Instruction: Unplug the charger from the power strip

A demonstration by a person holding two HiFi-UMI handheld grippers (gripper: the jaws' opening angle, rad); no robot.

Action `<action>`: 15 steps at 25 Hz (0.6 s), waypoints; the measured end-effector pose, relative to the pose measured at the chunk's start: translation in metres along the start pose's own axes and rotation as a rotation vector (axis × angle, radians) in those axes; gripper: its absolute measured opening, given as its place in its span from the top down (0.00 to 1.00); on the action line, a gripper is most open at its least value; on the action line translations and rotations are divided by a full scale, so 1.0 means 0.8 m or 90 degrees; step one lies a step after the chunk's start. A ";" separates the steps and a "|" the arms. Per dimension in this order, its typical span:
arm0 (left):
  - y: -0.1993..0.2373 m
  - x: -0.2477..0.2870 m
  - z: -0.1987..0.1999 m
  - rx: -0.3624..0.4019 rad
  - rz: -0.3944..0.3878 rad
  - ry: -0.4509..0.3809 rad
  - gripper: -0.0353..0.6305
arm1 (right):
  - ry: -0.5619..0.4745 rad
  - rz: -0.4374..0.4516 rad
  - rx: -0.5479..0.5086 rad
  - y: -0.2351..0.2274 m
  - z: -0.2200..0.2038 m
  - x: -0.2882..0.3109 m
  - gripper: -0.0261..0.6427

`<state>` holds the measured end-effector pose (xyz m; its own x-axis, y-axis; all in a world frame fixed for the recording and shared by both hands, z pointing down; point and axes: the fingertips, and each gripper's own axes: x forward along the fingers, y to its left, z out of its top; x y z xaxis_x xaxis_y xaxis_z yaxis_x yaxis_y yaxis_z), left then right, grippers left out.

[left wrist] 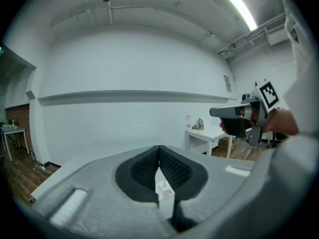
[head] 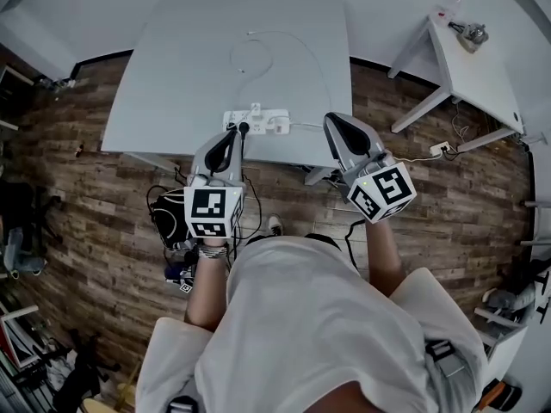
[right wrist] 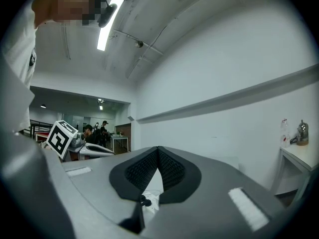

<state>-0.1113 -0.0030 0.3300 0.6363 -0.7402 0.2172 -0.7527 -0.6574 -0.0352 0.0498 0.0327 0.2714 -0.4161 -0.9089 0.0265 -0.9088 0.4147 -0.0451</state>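
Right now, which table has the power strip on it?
The large table straight ahead; the power strip lies at its near edge. The small side table at right has none.

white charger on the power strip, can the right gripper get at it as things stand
Probably yes: the white charger sits in the white power strip at the grey table's near edge, with nothing between it and the right gripper. Its jaws are shut, though, and would need opening first.

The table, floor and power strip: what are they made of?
The table looks like smooth matte laminate or painted board: pale grey, even. The floor shows brown grained planks: wood or wood-look laminate. The power strip looks like white moulded plastic.
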 end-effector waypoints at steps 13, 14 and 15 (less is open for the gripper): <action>0.014 0.052 -0.043 0.000 -0.019 0.059 0.94 | 0.063 0.013 0.005 -0.021 -0.046 0.034 0.96; 0.013 0.055 -0.051 -0.005 -0.019 0.067 0.94 | 0.070 0.014 0.010 -0.025 -0.052 0.035 0.96; 0.013 0.060 -0.057 -0.011 -0.018 0.074 0.94 | 0.076 0.016 0.014 -0.030 -0.058 0.038 0.96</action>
<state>-0.0966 -0.0388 0.3846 0.6337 -0.6996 0.3302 -0.7385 -0.6741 -0.0110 0.0575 -0.0029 0.3195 -0.4404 -0.8862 0.1440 -0.8978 0.4350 -0.0686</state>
